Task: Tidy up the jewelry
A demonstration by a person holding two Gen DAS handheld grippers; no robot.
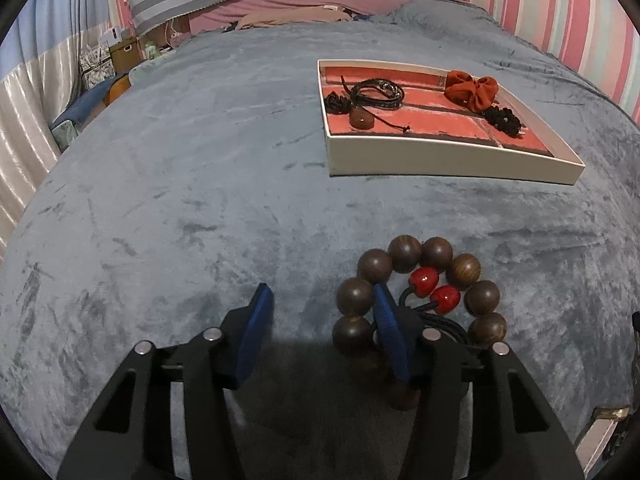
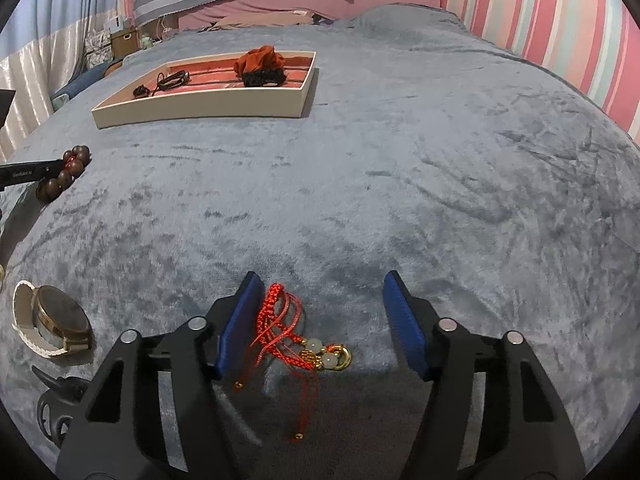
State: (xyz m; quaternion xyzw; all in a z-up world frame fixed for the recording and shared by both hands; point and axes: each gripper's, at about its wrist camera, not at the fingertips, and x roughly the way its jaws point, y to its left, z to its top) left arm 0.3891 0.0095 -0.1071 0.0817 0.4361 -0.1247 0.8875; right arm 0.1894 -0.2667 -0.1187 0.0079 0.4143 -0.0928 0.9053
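A bracelet of big brown wooden beads [image 1: 464, 270] lies on the grey blanket, with a black hair tie bearing two red beads [image 1: 424, 280] inside its ring. My left gripper [image 1: 322, 300] is open; its right finger stands inside the ring and its left finger is apart from the beads, so the ring's left side lies between them. A red cord bracelet with pale beads and gold charms [image 2: 280, 324] lies between the fingers of my open right gripper [image 2: 323, 284], close to the left pad. The white tray with pink lining [image 1: 440, 156] sits farther back.
The tray holds an orange scrunchie [image 1: 472, 88], a black scrunchie [image 1: 504, 118], a black cord bracelet [image 1: 378, 92] and a brown pendant [image 1: 361, 120]. A watch with a white strap [image 2: 60, 318] and a black clip-like thing [image 2: 52, 404] lie left of my right gripper. Pillows and a striped wall bound the bed.
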